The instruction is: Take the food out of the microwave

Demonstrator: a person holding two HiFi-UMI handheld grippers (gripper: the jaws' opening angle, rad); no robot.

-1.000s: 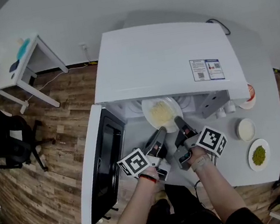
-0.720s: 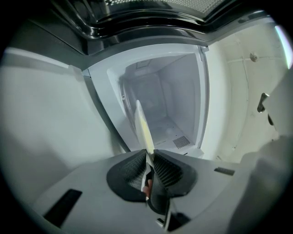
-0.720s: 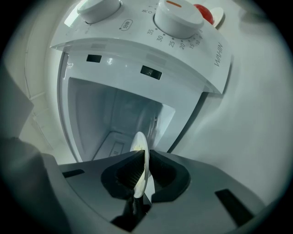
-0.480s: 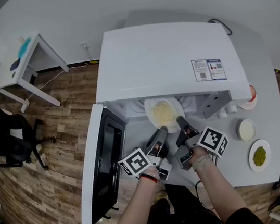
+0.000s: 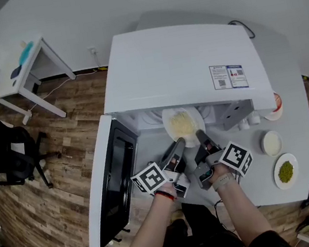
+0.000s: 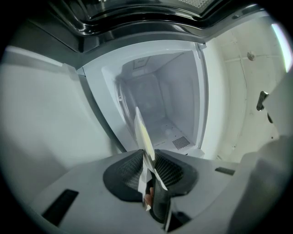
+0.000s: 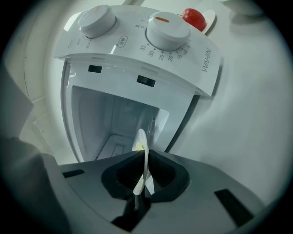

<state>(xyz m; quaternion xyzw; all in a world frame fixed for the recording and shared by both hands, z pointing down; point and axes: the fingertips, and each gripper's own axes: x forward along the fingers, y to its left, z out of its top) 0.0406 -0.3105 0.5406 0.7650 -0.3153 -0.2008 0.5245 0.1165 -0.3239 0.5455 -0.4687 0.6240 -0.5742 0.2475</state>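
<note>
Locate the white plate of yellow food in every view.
Head view: white plate of yellow food, centre, at the mouth of the open white microwave cavity.
Left gripper view: plate lower centre, edge-on, rim between the opening fingers.
Right gripper view: plate lower centre, edge-on, rim pinched by shut fingers.
Shared landmark: that cavity.

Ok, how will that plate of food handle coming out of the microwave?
Probably stiff: the plate looks flat, gripped only at its near rim. Likely to tip: the food sits beyond the grips, and the left gripper is opening its fingers around the rim while the right gripper is shut on it.
</note>
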